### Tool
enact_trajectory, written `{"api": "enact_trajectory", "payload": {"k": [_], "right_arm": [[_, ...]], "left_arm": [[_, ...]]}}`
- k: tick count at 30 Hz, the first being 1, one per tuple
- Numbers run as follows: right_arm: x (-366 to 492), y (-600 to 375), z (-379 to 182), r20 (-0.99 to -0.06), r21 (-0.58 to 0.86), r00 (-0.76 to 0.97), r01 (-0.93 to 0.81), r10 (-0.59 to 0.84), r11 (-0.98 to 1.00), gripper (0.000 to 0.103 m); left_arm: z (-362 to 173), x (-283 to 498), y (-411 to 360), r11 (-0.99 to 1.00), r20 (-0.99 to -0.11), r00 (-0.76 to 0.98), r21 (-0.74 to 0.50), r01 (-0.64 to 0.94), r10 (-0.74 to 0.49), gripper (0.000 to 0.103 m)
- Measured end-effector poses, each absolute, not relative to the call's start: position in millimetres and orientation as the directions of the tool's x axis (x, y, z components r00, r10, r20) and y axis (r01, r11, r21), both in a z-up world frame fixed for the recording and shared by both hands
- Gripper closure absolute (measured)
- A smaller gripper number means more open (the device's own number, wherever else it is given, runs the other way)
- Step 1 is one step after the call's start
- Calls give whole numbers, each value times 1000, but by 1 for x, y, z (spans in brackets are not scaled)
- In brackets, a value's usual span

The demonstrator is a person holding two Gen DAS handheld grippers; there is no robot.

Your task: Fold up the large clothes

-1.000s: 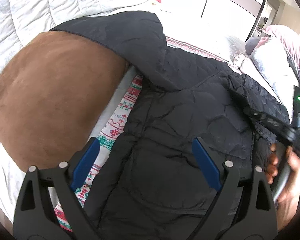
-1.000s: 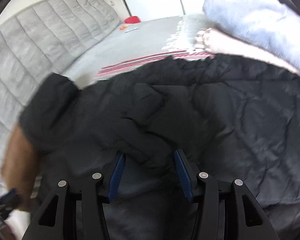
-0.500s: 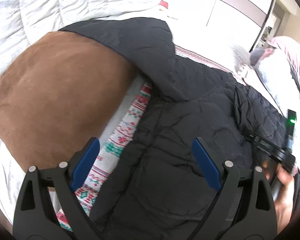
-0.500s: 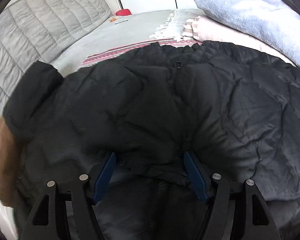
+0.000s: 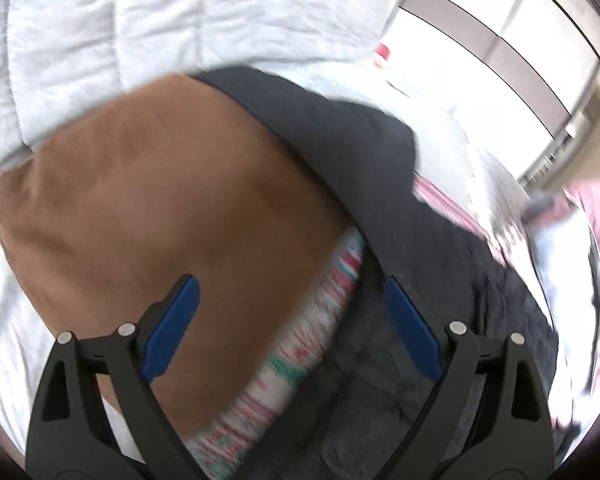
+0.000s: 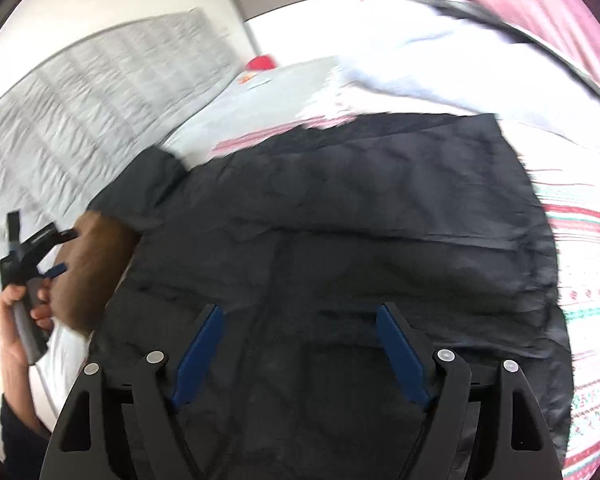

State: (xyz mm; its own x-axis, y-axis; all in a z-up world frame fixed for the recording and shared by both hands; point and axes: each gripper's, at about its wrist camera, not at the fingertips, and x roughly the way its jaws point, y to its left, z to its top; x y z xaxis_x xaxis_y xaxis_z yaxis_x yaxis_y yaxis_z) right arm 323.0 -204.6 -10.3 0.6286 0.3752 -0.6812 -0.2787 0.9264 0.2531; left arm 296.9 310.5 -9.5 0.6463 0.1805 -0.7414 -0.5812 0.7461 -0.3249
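left gripper: fingers spread, empty | right gripper: fingers opening, empty

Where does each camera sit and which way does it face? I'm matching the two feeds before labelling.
Left wrist: on the left gripper, angled down at the brown pillow and black jacket's edge; only its open fingers show.
Right wrist: on the right gripper, jaws opening and empty, above the jacket; the left hand shows.
Shared: jacket, pillow, patterned blanket, quilted headboard.
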Motion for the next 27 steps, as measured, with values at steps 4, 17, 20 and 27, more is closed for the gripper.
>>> {"api": "enact_trajectory", "payload": {"k": [4,17,20,27], "right_arm": [[331,-223,-12,-686,334,595,-254,419,908,23],[335,-282,-4,-614,535,599,-163,514,829,21],[337,-292,-6,-593,603,585,-133,553,786,21],[336,-305,-4,-586,598,616,-111,527,794,21]], "left_arm": [[0,324,363,670,-733,641,-360,-649,228,10],[-33,410,434,491,-751,638,-498,-715,167,33],[-36,411,434,459,-715,681,-557,-692,158,75],[3,408,410,510,-650,722,-549,-662,237,97]]}}
